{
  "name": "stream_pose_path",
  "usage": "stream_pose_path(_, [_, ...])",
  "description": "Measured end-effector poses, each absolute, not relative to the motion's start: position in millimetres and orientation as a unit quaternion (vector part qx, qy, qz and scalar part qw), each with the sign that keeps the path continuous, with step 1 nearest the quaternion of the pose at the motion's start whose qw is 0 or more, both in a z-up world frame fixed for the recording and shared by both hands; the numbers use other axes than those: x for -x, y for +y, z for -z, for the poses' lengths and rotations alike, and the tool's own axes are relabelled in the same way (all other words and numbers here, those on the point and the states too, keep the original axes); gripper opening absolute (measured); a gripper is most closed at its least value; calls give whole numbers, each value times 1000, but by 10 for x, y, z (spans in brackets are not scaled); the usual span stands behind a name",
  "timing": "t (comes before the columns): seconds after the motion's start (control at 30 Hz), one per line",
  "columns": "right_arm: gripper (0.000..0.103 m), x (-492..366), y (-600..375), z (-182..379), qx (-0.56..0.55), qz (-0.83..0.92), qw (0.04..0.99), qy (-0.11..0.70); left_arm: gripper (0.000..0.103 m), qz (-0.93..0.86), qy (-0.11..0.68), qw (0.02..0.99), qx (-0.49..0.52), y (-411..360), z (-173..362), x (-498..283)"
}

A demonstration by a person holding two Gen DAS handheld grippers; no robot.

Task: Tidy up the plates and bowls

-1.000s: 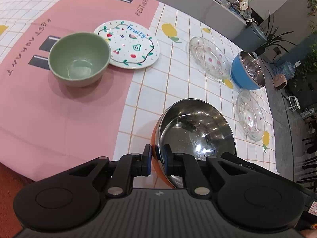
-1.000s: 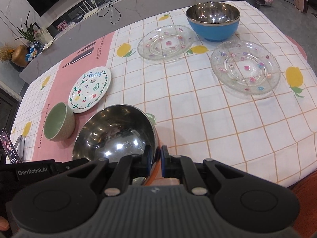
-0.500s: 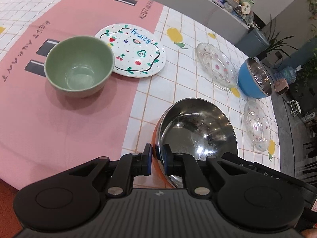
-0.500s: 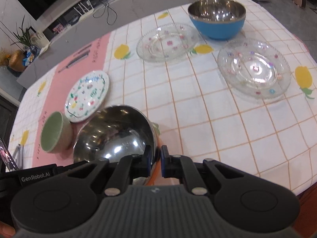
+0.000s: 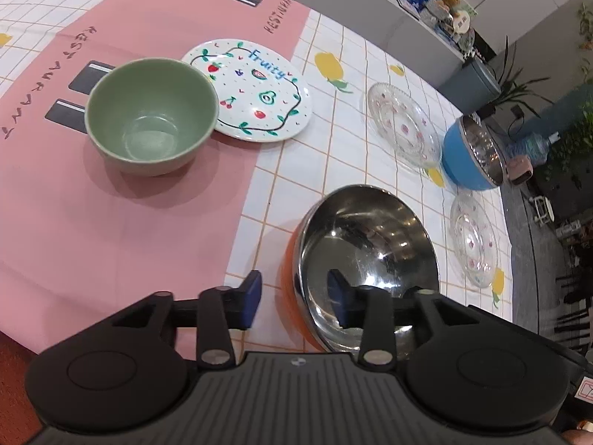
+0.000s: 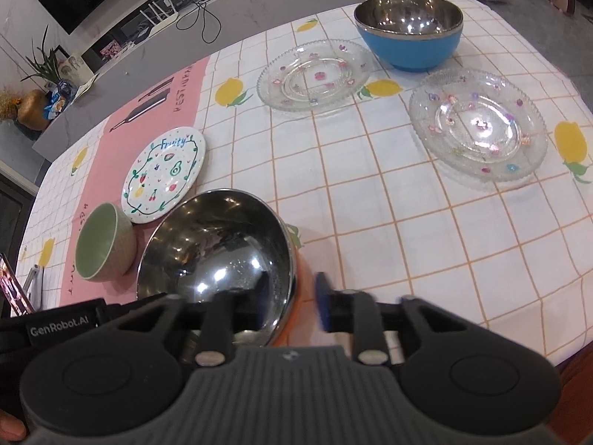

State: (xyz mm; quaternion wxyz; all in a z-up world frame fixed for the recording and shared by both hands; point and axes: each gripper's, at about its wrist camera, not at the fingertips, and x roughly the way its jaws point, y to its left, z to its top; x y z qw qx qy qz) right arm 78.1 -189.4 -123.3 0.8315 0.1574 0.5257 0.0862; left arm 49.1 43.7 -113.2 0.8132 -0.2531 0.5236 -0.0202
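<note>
Both jaws are opening right now, so I'm letting go of the orange steel bowl [image 5: 365, 256]. Left wrist view, left to right: green bowl [image 5: 152, 116] upper left on the pink part of the cloth, fruit plate [image 5: 255, 91] touching its rim behind it, then the orange steel bowl at lower centre, seated on the counter [image 5: 326, 170]. Left hand-held gripper [image 5: 292, 298] is released: one pad outside the wall, one inside, rim between them, neither pressing. A second ago both grippers were clamped on that rim; now there's a clear gap. Right wrist view, left to right: green bowl, orange steel bowl lower centre, right hand-held gripper [image 6: 292, 306] also released, straddling the near rim, pads off it. Two glass plates [image 6: 315, 74] [image 6: 478, 131] and the blue steel bowl [image 6: 409, 31] sit upper right, well apart. My read: this bowl is placed; stacking the bowls and plates is not yet done.
</note>
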Motion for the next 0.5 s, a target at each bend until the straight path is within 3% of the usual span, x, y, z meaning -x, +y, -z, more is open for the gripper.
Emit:
stream_pose_path(0.17, [33,-775,-1911,1194,-155,-81,834,523,54,12,491,841,227,426,976,-459])
stream_pose_path(0.5, [34,-787,-2131,915,-165,-78,856,484,54,75,452,870,183,182,437,-723])
